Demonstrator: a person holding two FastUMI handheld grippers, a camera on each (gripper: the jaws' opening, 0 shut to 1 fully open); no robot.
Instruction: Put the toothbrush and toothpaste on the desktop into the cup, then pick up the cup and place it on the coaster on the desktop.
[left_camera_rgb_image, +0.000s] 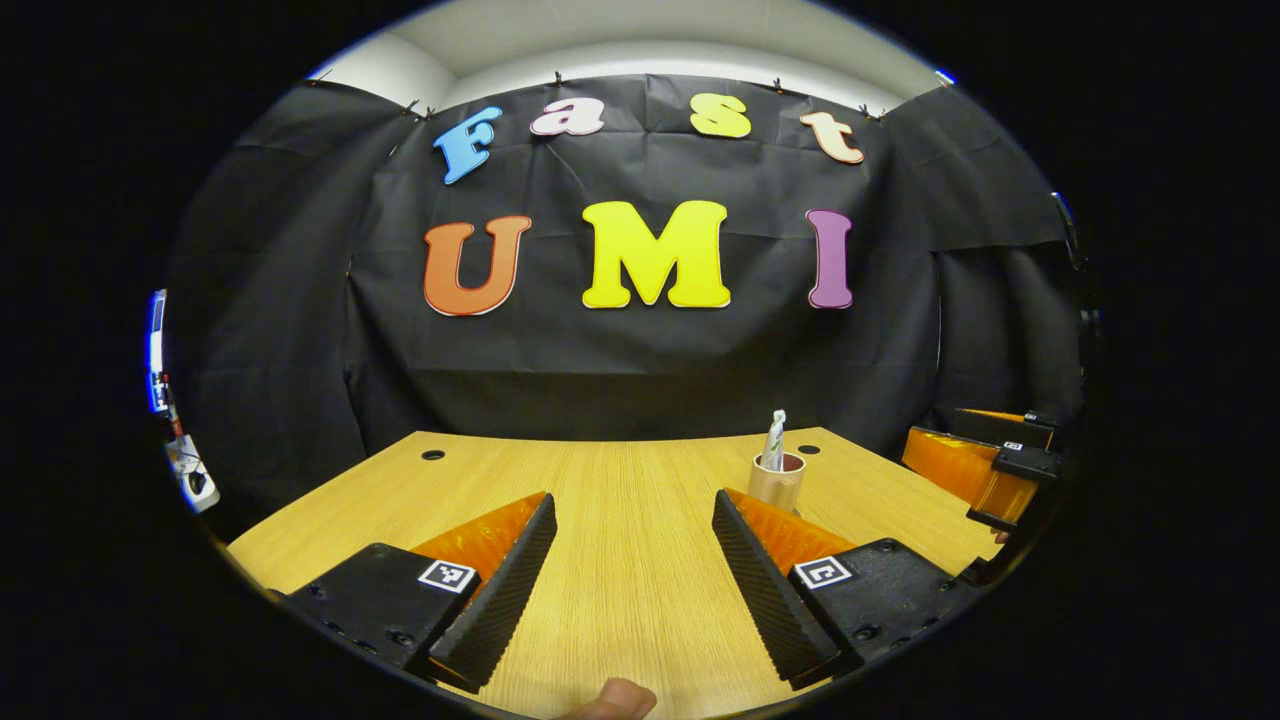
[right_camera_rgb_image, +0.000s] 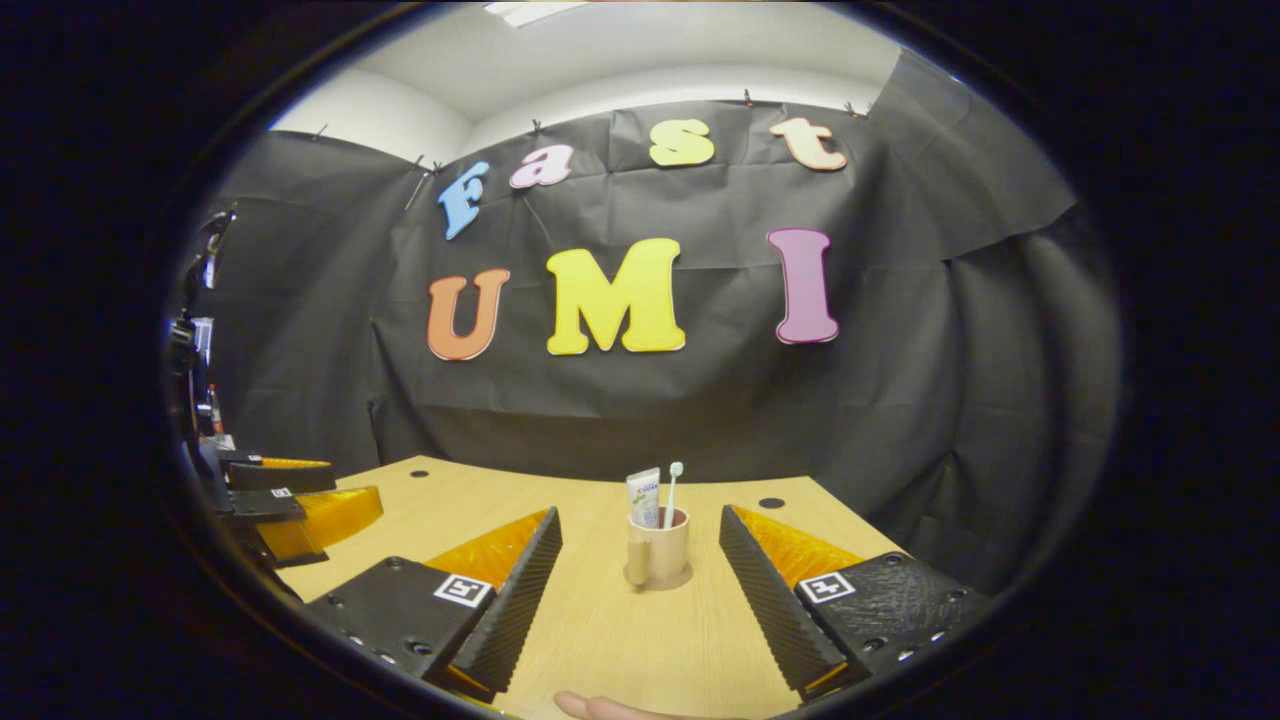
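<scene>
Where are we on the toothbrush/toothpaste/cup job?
Looks finished. Done: the toothbrush and toothpaste stand in the cup, and the cup sits on the coaster on the desktop. In hand: nothing; the right gripper and left gripper are open, apart from the cup. Left: nothing visible.

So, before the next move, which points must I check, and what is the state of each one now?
1. White toothpaste tube inside the beige cup with handle: ok.
2. White toothbrush inside the cup, standing upright: ok.
3. Cup resting on the round brown coaster: ok; its rim shows around the cup base.
4. Right hand-held gripper open and apart from the cup: ok.
5. Left hand-held gripper open, nothing between its fingers: ok.
6. Cup centred on the coaster: cannot tell.
</scene>
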